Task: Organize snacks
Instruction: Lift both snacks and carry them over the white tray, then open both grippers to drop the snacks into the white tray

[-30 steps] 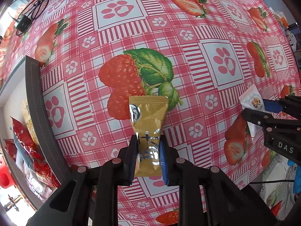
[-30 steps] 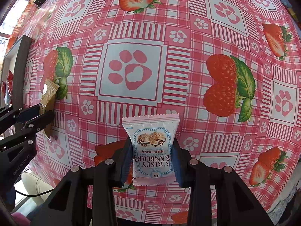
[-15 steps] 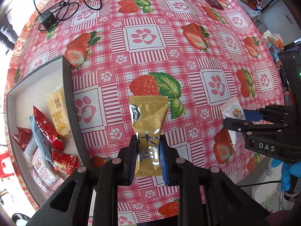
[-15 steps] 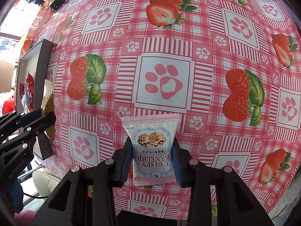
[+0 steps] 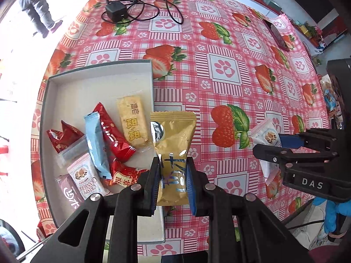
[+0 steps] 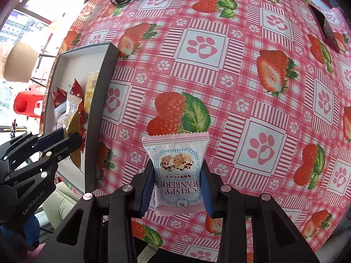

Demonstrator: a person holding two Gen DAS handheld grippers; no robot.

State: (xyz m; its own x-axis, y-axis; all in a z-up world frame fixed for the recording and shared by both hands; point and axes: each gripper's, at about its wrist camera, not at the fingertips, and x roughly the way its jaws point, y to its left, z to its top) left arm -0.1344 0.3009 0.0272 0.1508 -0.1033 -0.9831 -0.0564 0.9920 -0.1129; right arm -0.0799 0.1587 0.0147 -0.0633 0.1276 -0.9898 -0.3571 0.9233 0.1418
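Two packets are held, one per claw. The left claw [image 5: 172,176] is pinched narrowly on a gold packet [image 5: 173,144], whose long axis runs up the frame beyond the fingertips, over the tray [image 5: 65,87] edge. The right claw [image 6: 176,189] is clamped on a white cranberry packet [image 6: 176,166], likewise upright, above the tablecloth [image 6: 241,76].

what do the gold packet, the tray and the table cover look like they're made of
Gold packet: likely metallised plastic film, glossy; it crinkles and throws bright glints.
Tray: possibly rigid card or plastic, matte grey walls and plain white floor; the look leaves it open.
Table cover: probably wipeable vinyl or oilcloth, smooth with a soft sheen over its printed strawberries and paws.
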